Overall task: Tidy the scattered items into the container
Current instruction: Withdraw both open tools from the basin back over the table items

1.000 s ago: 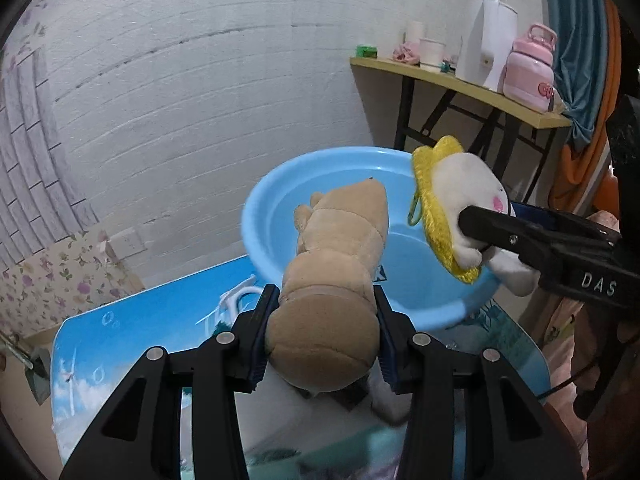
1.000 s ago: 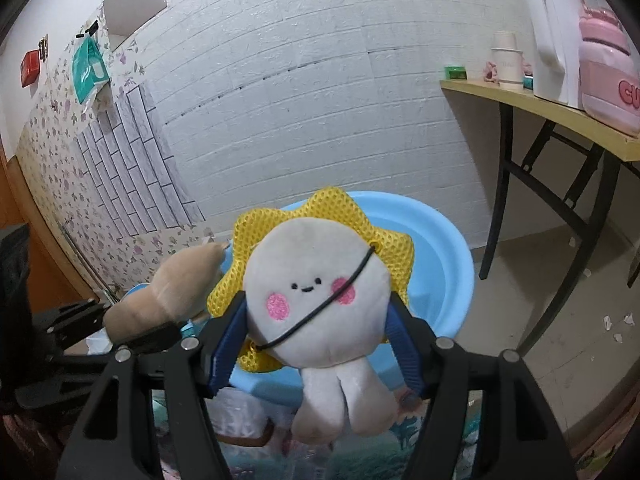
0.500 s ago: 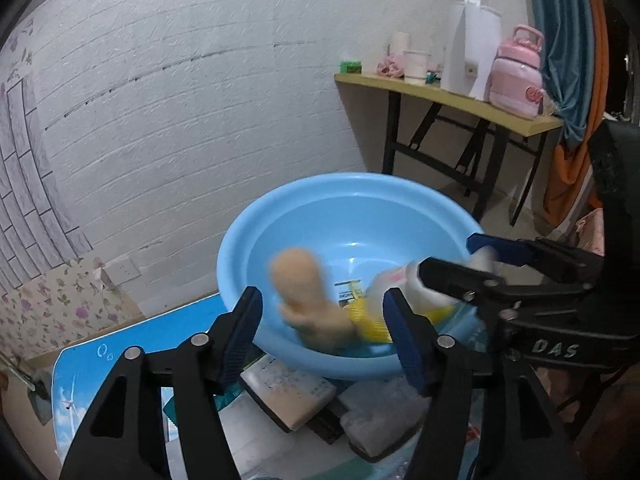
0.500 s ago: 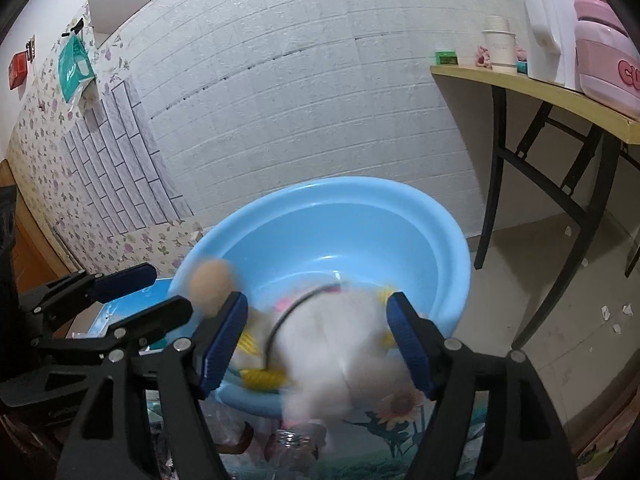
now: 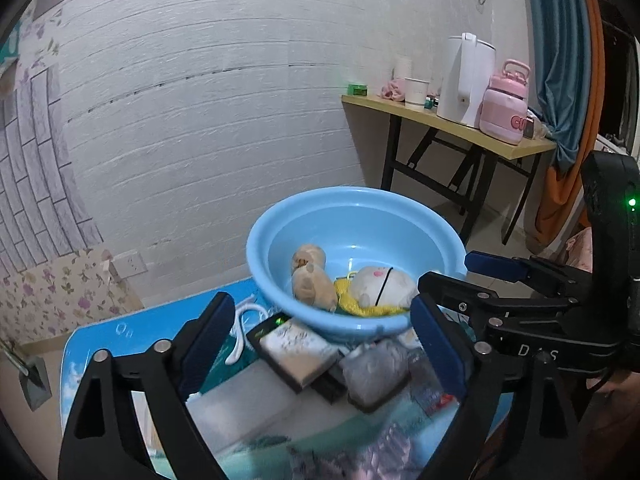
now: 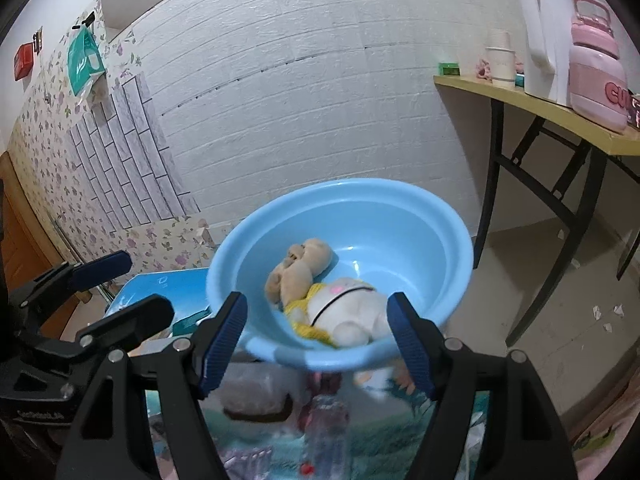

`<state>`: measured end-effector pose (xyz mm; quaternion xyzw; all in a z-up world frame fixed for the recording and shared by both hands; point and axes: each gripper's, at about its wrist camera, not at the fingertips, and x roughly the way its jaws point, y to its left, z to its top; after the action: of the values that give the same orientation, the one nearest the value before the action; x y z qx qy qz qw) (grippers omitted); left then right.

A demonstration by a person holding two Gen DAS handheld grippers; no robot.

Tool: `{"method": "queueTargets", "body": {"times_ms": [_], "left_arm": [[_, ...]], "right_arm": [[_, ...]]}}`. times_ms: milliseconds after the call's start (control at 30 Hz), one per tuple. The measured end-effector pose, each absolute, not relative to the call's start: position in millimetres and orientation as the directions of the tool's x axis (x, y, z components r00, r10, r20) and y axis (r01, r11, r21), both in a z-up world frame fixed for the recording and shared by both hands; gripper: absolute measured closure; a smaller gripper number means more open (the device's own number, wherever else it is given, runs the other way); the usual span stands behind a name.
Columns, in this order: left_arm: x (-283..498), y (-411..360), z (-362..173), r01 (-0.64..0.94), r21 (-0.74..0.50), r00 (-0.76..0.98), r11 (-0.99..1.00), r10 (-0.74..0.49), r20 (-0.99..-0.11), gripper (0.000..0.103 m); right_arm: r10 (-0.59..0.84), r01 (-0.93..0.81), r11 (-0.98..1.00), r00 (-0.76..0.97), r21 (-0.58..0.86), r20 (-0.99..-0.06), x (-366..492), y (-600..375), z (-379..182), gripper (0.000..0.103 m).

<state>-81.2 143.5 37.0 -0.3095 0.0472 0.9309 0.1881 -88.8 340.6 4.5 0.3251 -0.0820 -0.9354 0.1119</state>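
Note:
A light blue basin (image 5: 280, 220) stands at the far end of the table; it also shows in the right wrist view (image 6: 460, 240). Inside it lie a tan plush toy (image 5: 310, 278) (image 6: 298, 266) and a white plush with a yellow mesh frill (image 5: 380, 286) (image 6: 352, 312). My left gripper (image 5: 320, 344) is open and empty, held back over the clutter in front of the basin. My right gripper (image 6: 318, 338) is open and empty, just in front of the basin's near rim; it shows at the right of the left wrist view (image 5: 452, 268).
In front of the basin lie a dark-edged box (image 5: 296, 350), a grey packet (image 5: 374, 372), a white cord (image 5: 240, 328) and a clear bottle (image 6: 324, 428). A side table (image 5: 472, 136) with a white kettle (image 5: 464, 80) and a pink flask (image 5: 504, 108) stands at the right. A white brick wall is behind.
Both grippers opened and dropped their plush toys into the basin, then drew back. The toys now lie still inside it.

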Motion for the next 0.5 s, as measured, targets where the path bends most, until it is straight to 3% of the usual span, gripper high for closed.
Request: {"method": "queueTargets", "body": {"times_ms": [200,333,500], "left_arm": [[-58.5,122.5,44.2,-0.343,-0.005,-0.754,-0.939,0.279,-0.595,0.006],[-42.0,102.2,47.8,-0.333,-0.055,-0.75,-0.941,0.3,-0.589,0.006],[-30.2,79.9,40.2,-0.263,-0.04,-0.768,-0.964,0.234,-0.597,0.006]], "right_arm": [[-0.26,0.166,-0.964,-0.759,0.209,-0.597,-68.2,325.2,11.7,0.031],[-0.268,0.177,-0.962,-0.754,0.208,-0.599,-55.2,318.3,16.6,0.031],[-0.259,0.172,-0.965,-0.748,0.199,-0.611,-44.5,315.9,16.1,0.031]]}}
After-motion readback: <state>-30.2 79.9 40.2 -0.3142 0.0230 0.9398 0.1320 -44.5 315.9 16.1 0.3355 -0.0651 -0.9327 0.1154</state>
